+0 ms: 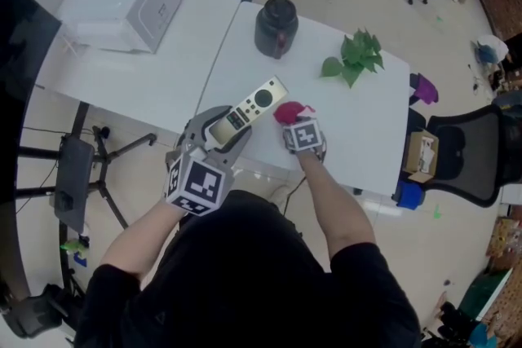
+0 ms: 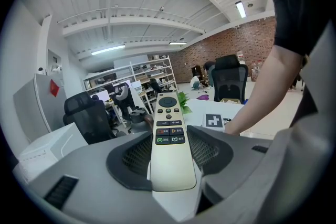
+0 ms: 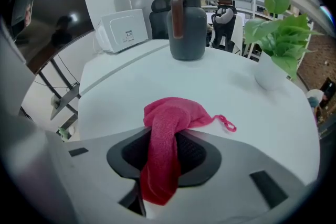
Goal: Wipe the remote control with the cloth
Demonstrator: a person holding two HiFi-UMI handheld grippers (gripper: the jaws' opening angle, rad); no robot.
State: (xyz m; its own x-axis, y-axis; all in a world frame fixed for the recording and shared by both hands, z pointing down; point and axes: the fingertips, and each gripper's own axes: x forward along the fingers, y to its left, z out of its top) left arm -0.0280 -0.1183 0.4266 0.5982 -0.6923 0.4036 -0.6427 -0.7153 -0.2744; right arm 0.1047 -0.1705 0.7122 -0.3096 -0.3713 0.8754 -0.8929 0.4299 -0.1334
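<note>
A cream remote control (image 1: 245, 112) with dark buttons sits between the jaws of my left gripper (image 1: 217, 131), near the front edge of the white table (image 1: 359, 138). In the left gripper view the remote control (image 2: 168, 134) lies lengthwise between both pads, button side up, and the left gripper (image 2: 169, 160) is shut on it. A pink cloth (image 1: 290, 111) lies just right of the remote's far end. My right gripper (image 1: 292, 123) is at it. In the right gripper view the pink cloth (image 3: 167, 120) runs as a bunched band between the pads of the right gripper (image 3: 164, 155), its front part resting on the table.
A dark kettle (image 1: 276, 26) stands at the table's far side, and a small green plant (image 1: 355, 57) to its right. A white box-shaped appliance (image 1: 122, 0) sits on the adjoining table at left. A black office chair (image 1: 465, 155) and a cardboard box (image 1: 420, 155) stand off the table's right edge.
</note>
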